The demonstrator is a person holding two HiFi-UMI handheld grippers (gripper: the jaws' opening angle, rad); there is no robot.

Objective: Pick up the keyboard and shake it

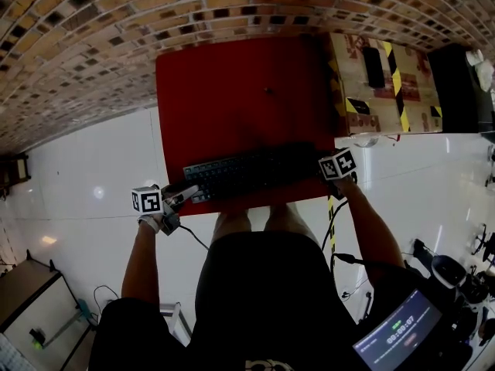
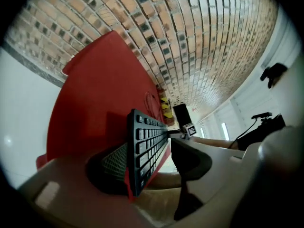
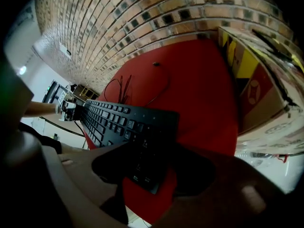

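A red worktop [image 1: 232, 91] stood by a brick wall [image 1: 155, 6] on a white floor [image 1: 85, 168]. A long, flat black keyboard [image 1: 247, 172] lay at its front edge, keys up, running left to right. The left fingers [image 2: 190, 158] and right fingers [image 3: 197, 175] were partly open around its two ends, not squeezing it.

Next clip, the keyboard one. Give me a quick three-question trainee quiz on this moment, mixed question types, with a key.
1. True or false: the keyboard lies on a blue table.
2. Which part of the keyboard stands between the left gripper's jaws? A) its left end B) its middle C) its cable
3. Fill in: in the head view, to the right of the red table stands a ____ with yellow-and-black stripes.
Key: 1 false, the table is red. 2 A. 3 cardboard box.
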